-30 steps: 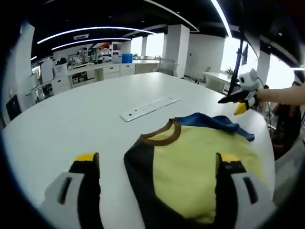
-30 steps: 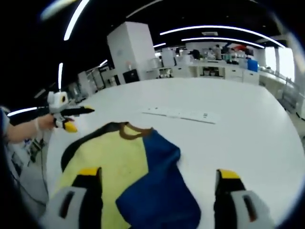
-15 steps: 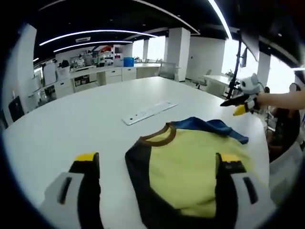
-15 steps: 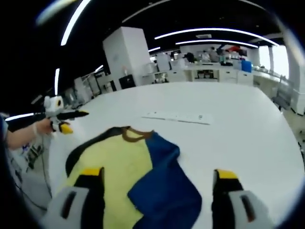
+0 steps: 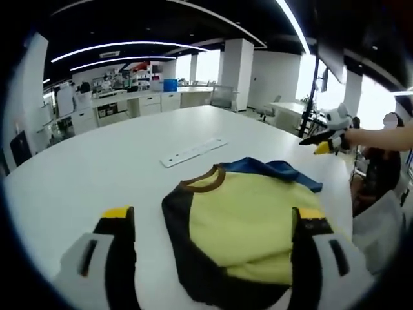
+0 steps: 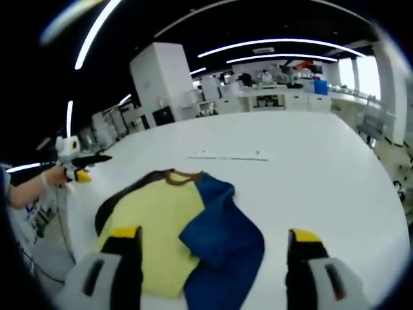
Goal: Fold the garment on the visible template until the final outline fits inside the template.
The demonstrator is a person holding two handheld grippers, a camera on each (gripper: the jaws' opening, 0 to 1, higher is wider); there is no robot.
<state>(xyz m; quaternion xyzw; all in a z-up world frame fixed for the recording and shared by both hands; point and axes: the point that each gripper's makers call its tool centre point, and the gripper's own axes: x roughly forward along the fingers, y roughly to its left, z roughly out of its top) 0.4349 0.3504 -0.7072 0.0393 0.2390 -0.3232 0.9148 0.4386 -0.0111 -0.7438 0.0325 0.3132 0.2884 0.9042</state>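
A broad white table [image 5: 97, 161] curves across an open-plan office under a dark ceiling crossed by long curved light strips [image 5: 122, 46]. White square pillars [image 5: 237, 68] stand behind it, with white counters and cabinets [image 5: 129, 103] along the far wall and bright windows [image 5: 371, 106] at the side

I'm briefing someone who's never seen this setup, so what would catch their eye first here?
The bright yellow garment with its dark sleeve and brown collar, lying on the big white table. In the right gripper view its blue part lies folded over the yellow. Both tools, left and right, stand open above it, holding nothing.
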